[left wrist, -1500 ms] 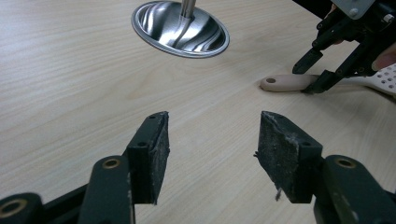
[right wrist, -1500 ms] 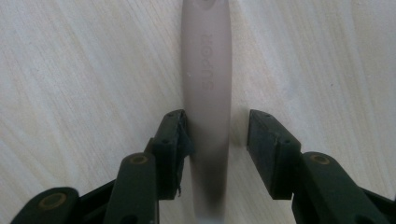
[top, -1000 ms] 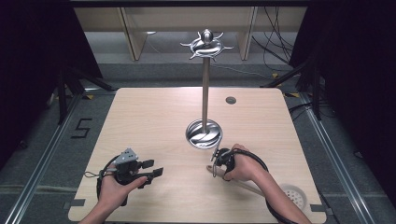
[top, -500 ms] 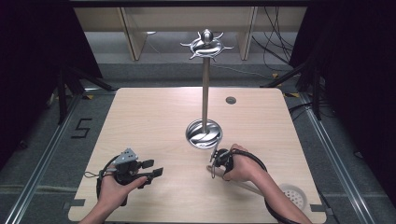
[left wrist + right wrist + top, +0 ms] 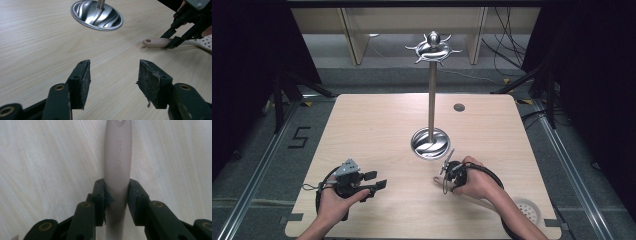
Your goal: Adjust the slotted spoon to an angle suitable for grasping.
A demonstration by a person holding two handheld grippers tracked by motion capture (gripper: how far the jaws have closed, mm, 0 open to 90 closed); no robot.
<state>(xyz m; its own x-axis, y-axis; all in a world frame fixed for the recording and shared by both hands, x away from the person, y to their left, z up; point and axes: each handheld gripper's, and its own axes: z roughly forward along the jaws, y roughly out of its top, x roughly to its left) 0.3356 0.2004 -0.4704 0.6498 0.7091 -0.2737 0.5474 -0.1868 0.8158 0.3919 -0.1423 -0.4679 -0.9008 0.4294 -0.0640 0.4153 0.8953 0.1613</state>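
A pale spatula lies flat near the table's front right; its handle (image 5: 117, 157) runs between the pads of my right gripper (image 5: 117, 192). That gripper's jaws have just been closing and now press on the handle from both sides. In the high view the right gripper (image 5: 448, 179) points down at the handle end, and the spatula's perforated head (image 5: 528, 207) sticks out past the forearm. My left gripper (image 5: 376, 180) hovers open at the front left, with bare wood between its pads (image 5: 81, 80). The left gripper view also shows the spatula handle (image 5: 155, 42).
A tall metal stand rises from a round shiny base (image 5: 431, 142) at the table's middle, with a ring of hooks at its top (image 5: 432, 47). A small dark round spot (image 5: 459, 107) lies on the far right of the table. Shelving and cables are beyond the far edge.
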